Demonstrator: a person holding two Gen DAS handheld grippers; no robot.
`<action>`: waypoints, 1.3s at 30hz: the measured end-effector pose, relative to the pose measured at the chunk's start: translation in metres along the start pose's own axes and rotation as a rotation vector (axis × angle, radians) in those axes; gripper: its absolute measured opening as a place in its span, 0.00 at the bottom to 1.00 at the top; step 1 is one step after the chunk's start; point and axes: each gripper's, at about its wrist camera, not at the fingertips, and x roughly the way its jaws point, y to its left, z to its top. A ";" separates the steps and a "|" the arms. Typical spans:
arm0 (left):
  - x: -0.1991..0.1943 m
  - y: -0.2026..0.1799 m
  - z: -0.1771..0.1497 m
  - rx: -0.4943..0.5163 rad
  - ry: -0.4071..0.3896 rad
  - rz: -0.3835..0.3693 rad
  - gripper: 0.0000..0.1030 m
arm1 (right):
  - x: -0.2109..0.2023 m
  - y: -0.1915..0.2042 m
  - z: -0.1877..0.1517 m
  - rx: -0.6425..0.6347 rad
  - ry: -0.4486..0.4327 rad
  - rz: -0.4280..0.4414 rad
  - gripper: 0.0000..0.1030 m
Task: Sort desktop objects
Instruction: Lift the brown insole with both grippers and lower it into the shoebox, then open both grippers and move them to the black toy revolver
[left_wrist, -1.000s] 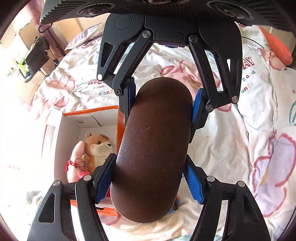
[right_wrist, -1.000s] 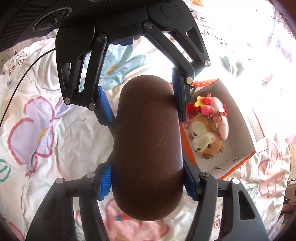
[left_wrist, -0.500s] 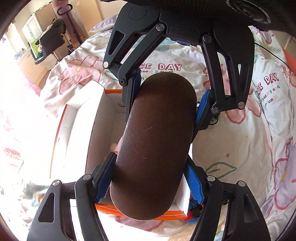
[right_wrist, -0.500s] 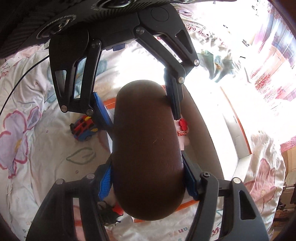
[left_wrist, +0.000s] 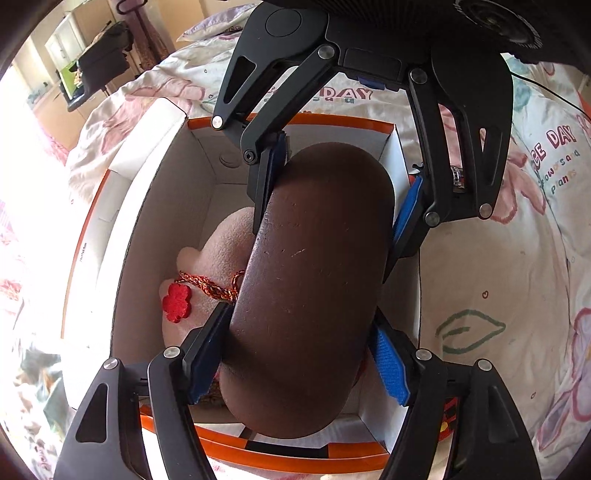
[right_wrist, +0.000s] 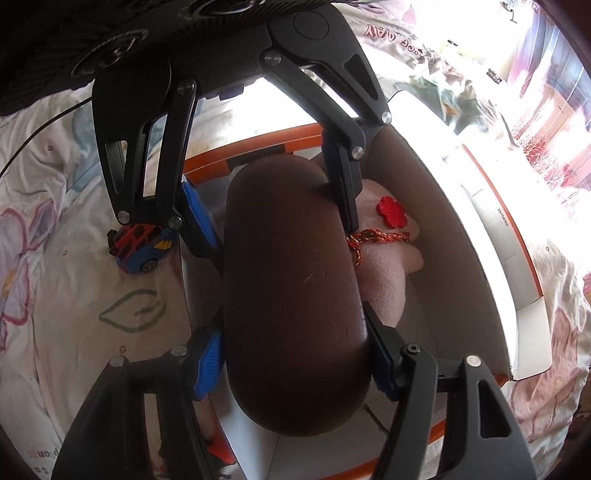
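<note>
Brown oblong hard-shell case (left_wrist: 314, 258) over white-and-orange cardboard box (left_wrist: 166, 192)
Likely light, stiff, slick; pinched across long sides by left hand-held gripper (left_wrist: 299, 332), right hand-held gripper (right_wrist: 295, 332), jaws just easing open.

A home bedroom: flower-printed duvet (left_wrist: 498, 280), pillow (left_wrist: 210, 27), curtains (right_wrist: 546, 110).

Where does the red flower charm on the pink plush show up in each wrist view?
Left wrist: red flower charm lies left of centre, on the pink plush inside the box, left of the brown case.
Right wrist: charm sits right of centre, upper half, right of the case.
Shared landmark: the braided red-gold cord.
</note>
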 end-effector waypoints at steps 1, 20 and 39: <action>0.002 0.000 0.000 -0.003 0.005 0.005 0.69 | 0.002 0.001 -0.002 0.005 -0.001 -0.005 0.64; -0.030 -0.036 -0.016 -0.044 -0.017 0.136 0.80 | -0.059 0.025 -0.035 0.129 -0.068 -0.203 0.92; 0.009 -0.137 0.025 -0.362 -0.252 0.061 0.87 | -0.089 0.081 -0.196 0.938 -0.161 -0.193 1.00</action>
